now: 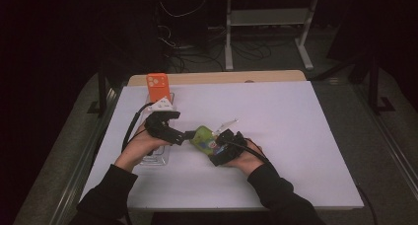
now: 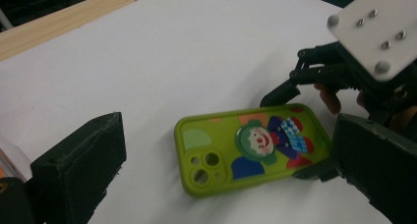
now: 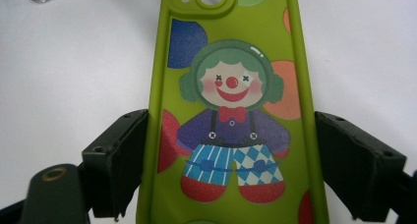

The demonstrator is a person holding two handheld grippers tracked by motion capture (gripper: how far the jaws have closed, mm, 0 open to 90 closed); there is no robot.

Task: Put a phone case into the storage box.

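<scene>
Green silicone, printed with a clown in striped and checked trousers, makes up the phone case that lies back-up on the white surface, near the middle of its near half. The right claw straddles the case's lower end: its two black jaws stand wide, one at each long edge, the left jaw against the rim and the right jaw just beside it with a thin gap, so whether they press I cannot tell for certain, though the case sits squarely between them. In the high view the right claw points toward the left one with the case between the two. The left claw is open, its jaws spread well apart on either side of the case's camera end and not touching it. An orange phone case stands at the far left of the surface, beside a clear plastic tray under the left hand.
</scene>
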